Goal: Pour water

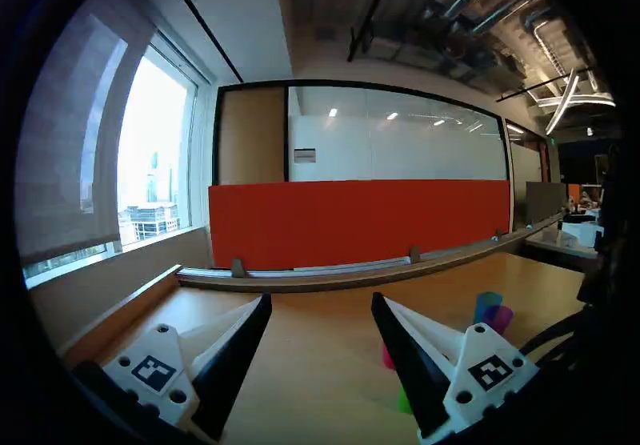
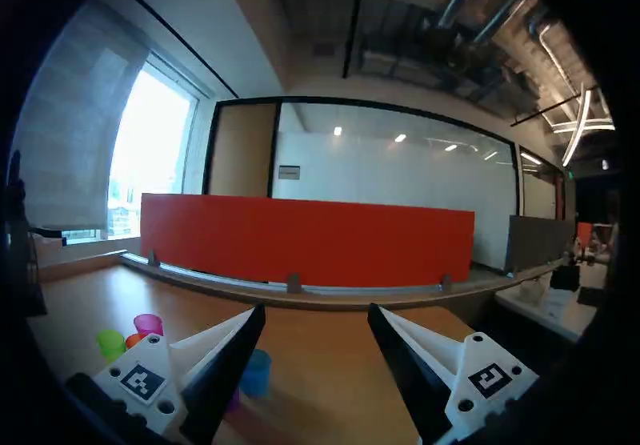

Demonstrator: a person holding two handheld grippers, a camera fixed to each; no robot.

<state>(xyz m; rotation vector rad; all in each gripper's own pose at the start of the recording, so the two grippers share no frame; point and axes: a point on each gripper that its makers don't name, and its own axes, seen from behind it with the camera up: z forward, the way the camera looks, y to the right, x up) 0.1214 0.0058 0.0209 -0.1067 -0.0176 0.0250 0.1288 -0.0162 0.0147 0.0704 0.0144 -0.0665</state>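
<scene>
Several small coloured plastic cups stand on a wooden desk (image 1: 320,349). In the left gripper view a blue cup (image 1: 487,306) and a purple cup (image 1: 502,318) sit to the right, with a pink cup (image 1: 387,358) and a green cup (image 1: 404,402) partly hidden behind the right finger. My left gripper (image 1: 320,313) is open above the desk with nothing between its fingers. In the right gripper view a magenta cup (image 2: 148,324), a green cup (image 2: 110,342), an orange cup (image 2: 133,339) and a blue cup (image 2: 256,371) stand at lower left. My right gripper (image 2: 316,309) is open and holds nothing.
An orange partition (image 1: 360,221) runs along the desk's far edge, with a glass wall behind it. A bright window (image 1: 152,165) is on the left. Another desk (image 2: 552,301) with clutter lies to the right. A dark object (image 2: 20,245) stands at the left edge of the right gripper view.
</scene>
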